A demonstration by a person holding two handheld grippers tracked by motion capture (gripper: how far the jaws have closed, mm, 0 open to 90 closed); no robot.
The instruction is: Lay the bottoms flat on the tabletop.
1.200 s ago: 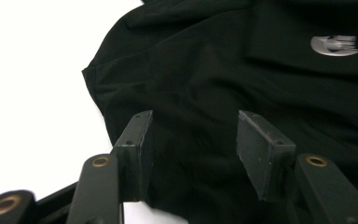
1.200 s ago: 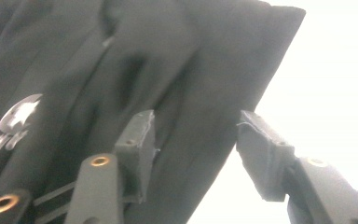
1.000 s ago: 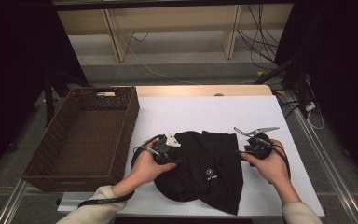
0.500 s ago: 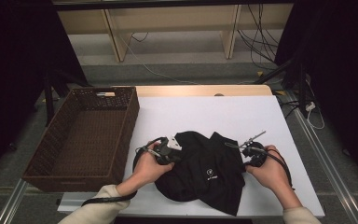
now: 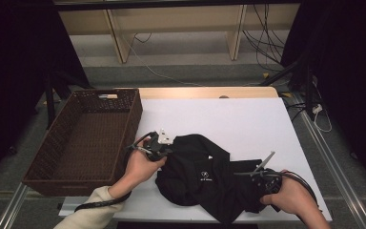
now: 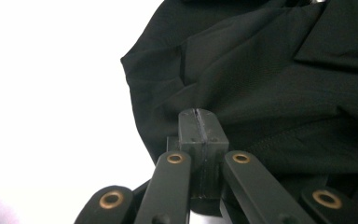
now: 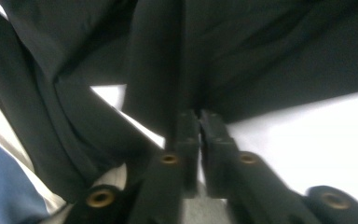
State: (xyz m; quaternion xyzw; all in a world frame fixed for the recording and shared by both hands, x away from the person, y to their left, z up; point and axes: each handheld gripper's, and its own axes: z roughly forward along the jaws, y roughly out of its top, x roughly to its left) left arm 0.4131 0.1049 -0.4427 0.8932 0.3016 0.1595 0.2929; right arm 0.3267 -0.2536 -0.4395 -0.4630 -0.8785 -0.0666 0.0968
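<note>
White table top (image 5: 248,119) runs under a wooden edge at its far side, with pale shelving and loose cables on the floor beyond it. At the table's left stands a dark brown wicker basket (image 5: 59,157), with a small pale tag on its far rim whose writing is too small to read.

Near the front edge lies a black garment (image 5: 205,179), crumpled, between the two hands. A small white logo with a line of tiny lettering under it shows on the cloth near its middle; the letters cannot be made out.

From the left, the left gripper (image 5: 159,148) meets the garment's left edge. In the left gripper view its jaws are pressed fully together, and the fabric (image 6: 270,79) bunches right at their tip, so a fold of the hem appears pinched there.

At the garment's lower right corner is the right gripper (image 5: 259,183). Its jaws have just been parting slightly from a full close; in the right gripper view they stand almost together with a thin slit between them, and a taut fold of the cloth (image 7: 154,70) runs down into their tip. Whether the pads actually press on it cannot be told.
</note>
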